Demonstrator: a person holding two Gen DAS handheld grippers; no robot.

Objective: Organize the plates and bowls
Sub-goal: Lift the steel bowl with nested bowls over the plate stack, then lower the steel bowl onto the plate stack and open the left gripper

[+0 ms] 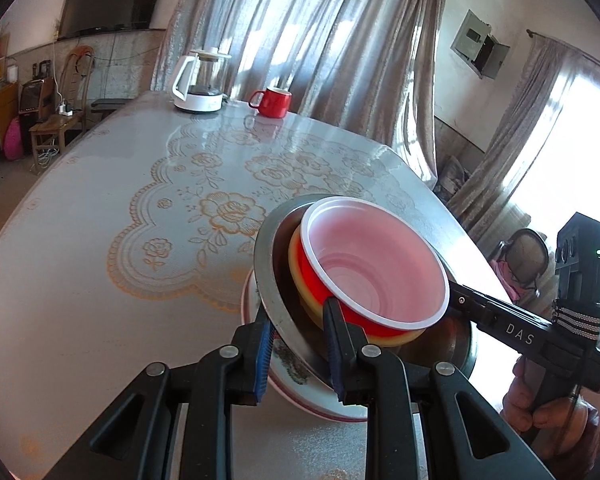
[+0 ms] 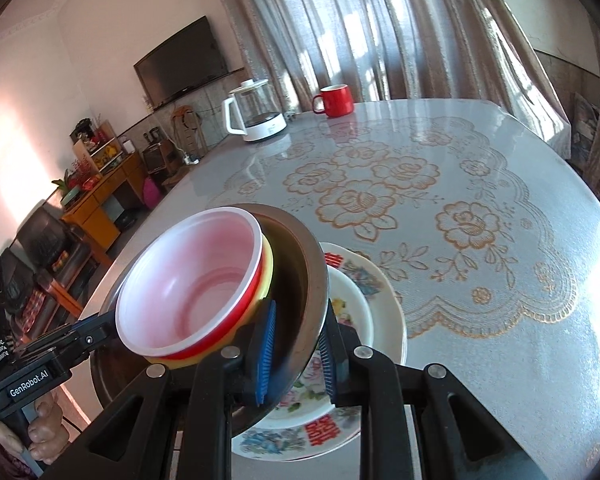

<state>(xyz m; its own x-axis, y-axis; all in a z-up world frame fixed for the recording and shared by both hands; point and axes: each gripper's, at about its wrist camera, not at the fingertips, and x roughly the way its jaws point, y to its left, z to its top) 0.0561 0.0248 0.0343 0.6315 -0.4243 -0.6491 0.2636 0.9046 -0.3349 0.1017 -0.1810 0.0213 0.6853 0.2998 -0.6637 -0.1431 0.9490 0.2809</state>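
Note:
A steel bowl (image 1: 269,280) (image 2: 306,264) holds a yellow bowl (image 1: 384,338) (image 2: 269,264) with a red bowl (image 1: 328,284) (image 2: 188,280), white inside, nested in it. My left gripper (image 1: 298,320) is shut on the steel bowl's near rim, one blue pad outside and one inside. My right gripper (image 2: 300,308) is shut on the opposite rim in the same way. Each gripper also shows in the other's view, the right gripper (image 1: 458,298) and the left gripper (image 2: 102,326). Beneath the steel bowl lie floral plates (image 1: 300,394) (image 2: 384,312) on the table; whether the bowl touches them I cannot tell.
A white glass kettle (image 1: 198,88) (image 2: 256,114) and a red mug (image 1: 272,102) (image 2: 336,100) stand at the table's far side. The lace-patterned tabletop (image 1: 140,208) (image 2: 440,208) stretches ahead. Curtains hang behind; a chair (image 1: 56,128) stands off the left edge.

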